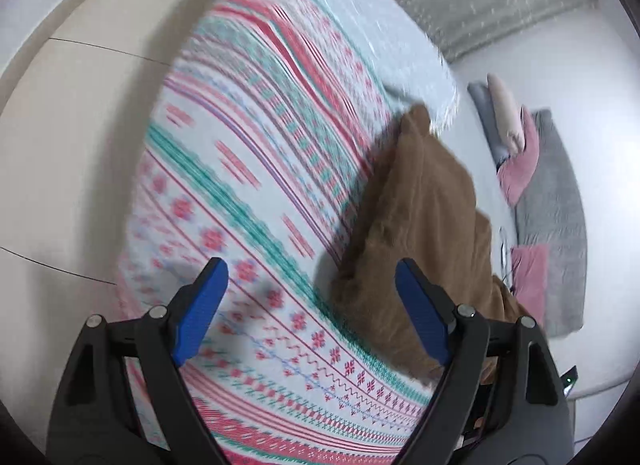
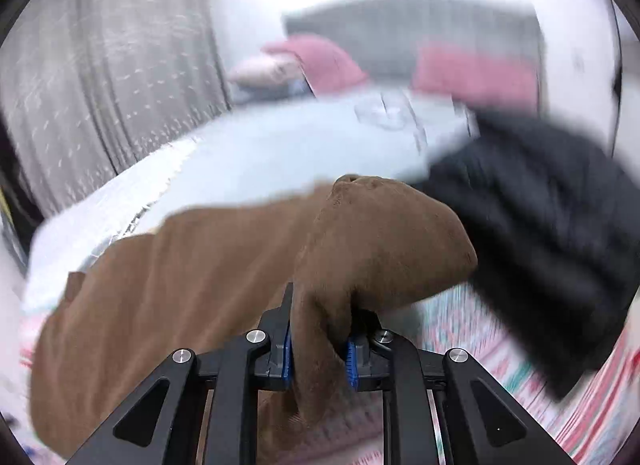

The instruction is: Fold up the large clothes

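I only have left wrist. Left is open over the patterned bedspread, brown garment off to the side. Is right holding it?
Observer: Yes. The right gripper has its jaws shut on a bunched fold of the brown garment.
Operator: Anything else near it I can't see?
Observer: A black garment lies just right of the brown one on the bed; it is blurred in the right wrist view.
Operator: Is the brown one spread flat on that side?
Observer: No. From the jaws it humps up, then trails off to the left across the pale blanket.
Operator: And left?
Observer: The left gripper is open with nothing between its jaws.
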